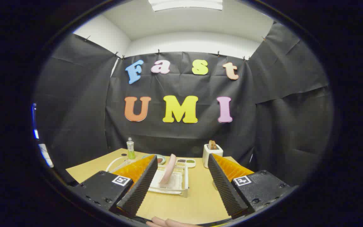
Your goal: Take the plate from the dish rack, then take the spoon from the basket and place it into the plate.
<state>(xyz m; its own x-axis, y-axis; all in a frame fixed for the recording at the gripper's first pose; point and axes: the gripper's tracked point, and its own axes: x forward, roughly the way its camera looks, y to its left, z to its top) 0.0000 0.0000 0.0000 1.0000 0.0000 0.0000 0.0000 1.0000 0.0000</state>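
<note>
Tongs (181, 176): standing wide open, gripping nothing – hovering above the worktop (197, 201), fingers (143, 186) flanking the rack.
Dish rack (172, 182): clear, sitting on worktop at 12 o'clock from the tongs, between the fingers & nearer the left one.
Plate (168, 172): pinkish, standing on edge in the rack, leaning slightly.
Basket/spoon: can't tell which item is the basket; spoon not made out.
Bottle (130, 148): standing upright at approx 11 o'clock, far side of worktop.
White holder (212, 155): at 1 o'clock, w/ something brown sticking out the top.
Small dishes (186, 162): lying beyond the rack, btwn bottle & holder.
Hand (169, 222): fingertips showing at 6 o'clock.
</note>
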